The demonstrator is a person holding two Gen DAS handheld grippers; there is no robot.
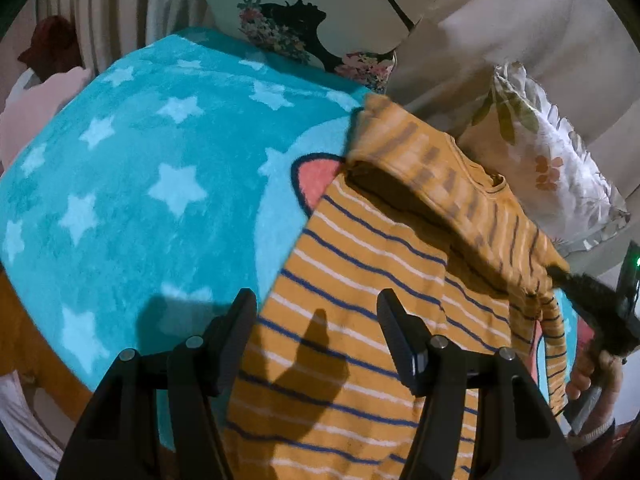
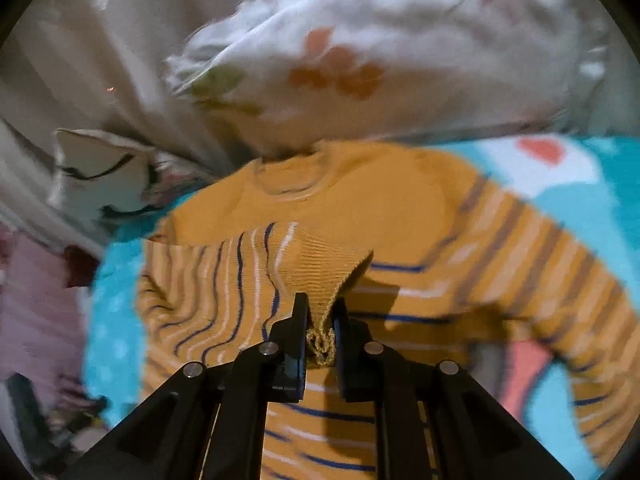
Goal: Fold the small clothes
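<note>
Over the turquoise star-patterned fleece blanket (image 1: 132, 184), the left wrist view shows the left gripper (image 1: 316, 332) with jaws apart and empty above the mustard-yellow knit sweater with blue and white stripes (image 1: 340, 344), one sleeve lifted at right. Seen from the right wrist, the right gripper (image 2: 320, 320) pinches the sweater's ribbed cuff (image 2: 320, 276), beside the white floral pillow (image 2: 400, 60).

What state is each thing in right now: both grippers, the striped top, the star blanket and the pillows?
Left gripper: open, empty, above the top.
Right gripper: shut on a pinched ribbed cuff.
Mustard-yellow knit top with blue and white stripes: lying on the blanket, one sleeve folded across the body, not yet fully folded.
Turquoise fleece blanket with white stars: spread flat.
White floral pillow: resting beside the top's collar.
</note>
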